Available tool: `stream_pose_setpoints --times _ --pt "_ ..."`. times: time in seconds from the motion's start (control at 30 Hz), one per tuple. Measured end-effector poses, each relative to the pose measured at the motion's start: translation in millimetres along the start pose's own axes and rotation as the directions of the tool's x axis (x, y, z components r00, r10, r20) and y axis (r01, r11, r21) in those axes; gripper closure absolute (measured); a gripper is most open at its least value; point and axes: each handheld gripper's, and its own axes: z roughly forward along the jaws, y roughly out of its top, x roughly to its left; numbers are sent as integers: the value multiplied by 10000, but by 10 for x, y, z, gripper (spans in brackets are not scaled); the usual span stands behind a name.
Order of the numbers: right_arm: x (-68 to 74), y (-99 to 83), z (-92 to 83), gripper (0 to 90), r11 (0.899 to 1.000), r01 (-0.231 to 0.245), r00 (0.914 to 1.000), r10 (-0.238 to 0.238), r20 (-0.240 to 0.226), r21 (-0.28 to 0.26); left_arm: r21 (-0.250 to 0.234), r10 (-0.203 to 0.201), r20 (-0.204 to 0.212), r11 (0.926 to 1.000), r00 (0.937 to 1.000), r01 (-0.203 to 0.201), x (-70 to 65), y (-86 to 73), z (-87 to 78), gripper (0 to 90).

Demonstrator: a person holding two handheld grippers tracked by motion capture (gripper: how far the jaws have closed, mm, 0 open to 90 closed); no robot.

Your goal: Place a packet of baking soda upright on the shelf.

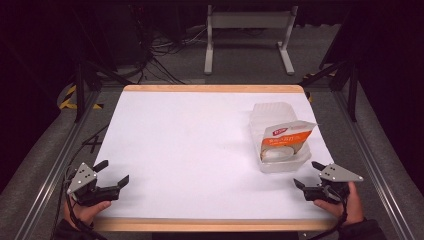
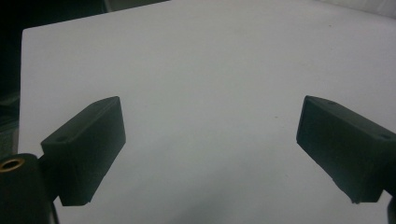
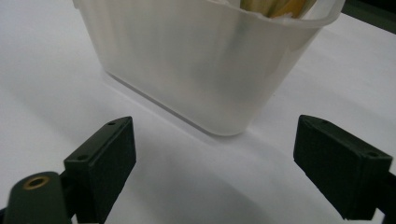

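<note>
Right gripper (image 1: 306,176) low at the near right corner of the white counter (image 1: 190,145), held in a hand (image 1: 350,205) coming in from the bottom edge; fingers (image 3: 100,158) spread wide with nothing between them, aimed at a translucent plastic tub (image 1: 280,137) just beyond; not touching it; seen in the right gripper view as a pale ribbed wall (image 3: 196,65) standing upright on the counter, close ahead and between the lines of the two fingers. Inside the tub, an orange-and-white packet (image 1: 286,137) leaning tilted, its top edge poking above the rim; printing too small to read. Tub placed on the right half of the counter, nearer the right edge than the middle.

Left gripper (image 1: 114,172) at the near left corner, well apart from the tub; fingers (image 2: 88,149) likewise wide open and holding nothing, hovering over bare white surface in the left gripper view.
</note>
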Motion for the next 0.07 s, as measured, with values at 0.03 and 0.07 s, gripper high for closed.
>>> stream_pose_setpoints --times 0.03,0.07 --pt "-1 0 0 137 10000 -19 10000 19 24 26 61 7 3 10000 10000 -7 -8 1 4 86" --pt "-2 -2 2 136 10000 -22 10000 22 20 39 92 47 -14 9999 10000 -47 -10 3 5 86"
